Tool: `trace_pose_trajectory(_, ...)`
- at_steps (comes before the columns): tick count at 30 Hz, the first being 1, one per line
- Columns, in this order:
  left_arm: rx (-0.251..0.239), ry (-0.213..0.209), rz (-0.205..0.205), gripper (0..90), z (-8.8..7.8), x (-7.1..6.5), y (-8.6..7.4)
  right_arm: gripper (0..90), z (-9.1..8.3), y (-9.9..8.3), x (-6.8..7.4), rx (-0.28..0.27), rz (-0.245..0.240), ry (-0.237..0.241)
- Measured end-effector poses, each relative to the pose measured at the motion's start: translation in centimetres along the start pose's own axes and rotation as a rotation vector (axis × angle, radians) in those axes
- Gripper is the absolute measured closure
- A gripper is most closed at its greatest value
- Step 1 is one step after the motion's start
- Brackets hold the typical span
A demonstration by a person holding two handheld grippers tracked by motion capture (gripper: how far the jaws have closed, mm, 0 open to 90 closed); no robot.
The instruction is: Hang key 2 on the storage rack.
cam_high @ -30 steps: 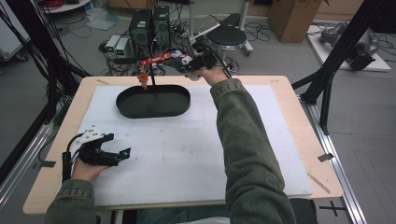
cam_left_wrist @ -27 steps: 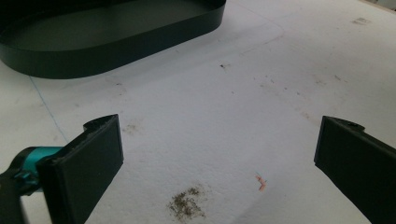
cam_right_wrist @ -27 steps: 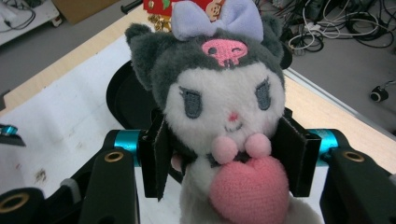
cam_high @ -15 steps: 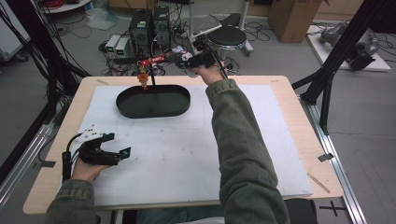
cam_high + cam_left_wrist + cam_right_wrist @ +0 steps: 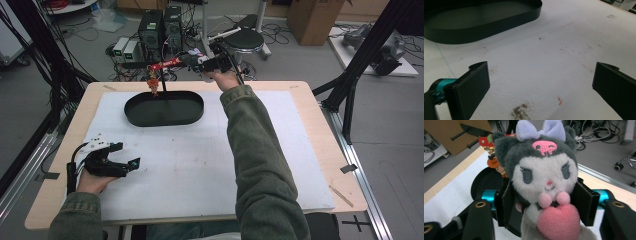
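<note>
Plush toy [image 5: 544, 182] upright between the right gripper's jaws, above the far edge of the table.

Grey hood with two ears, lilac bow on top, pink skull patch on the forehead; white face with grey stitched eyes and a small pink mouth. Two pink pompoms sit under the chin, and it hugs a pink knitted heart at its front (body below that cut off by the frame edge). It faces the right gripper view's camera squarely, the pads at either side of its neck. Behind it, the black tray [image 5: 484, 182].
</note>
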State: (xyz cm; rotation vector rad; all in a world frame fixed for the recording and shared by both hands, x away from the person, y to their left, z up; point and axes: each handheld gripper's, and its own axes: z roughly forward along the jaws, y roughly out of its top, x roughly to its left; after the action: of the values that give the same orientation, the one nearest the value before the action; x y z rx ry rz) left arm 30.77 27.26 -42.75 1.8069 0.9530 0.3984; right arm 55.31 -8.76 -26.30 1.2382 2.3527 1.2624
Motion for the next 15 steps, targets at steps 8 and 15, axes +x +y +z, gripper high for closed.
trace_pose_trajectory(8,-0.008,-0.017,-0.001,1.7,0.0,-0.1,0.1,21.0,-0.4,-0.6,-0.5,-0.009,-0.002,-0.061)
trace_pose_trajectory(15,-0.010,-0.015,0.002,1.7,-0.1,-0.1,0.1,6.5,-1.3,-0.8,-0.1,-0.028,-0.032,-0.040)
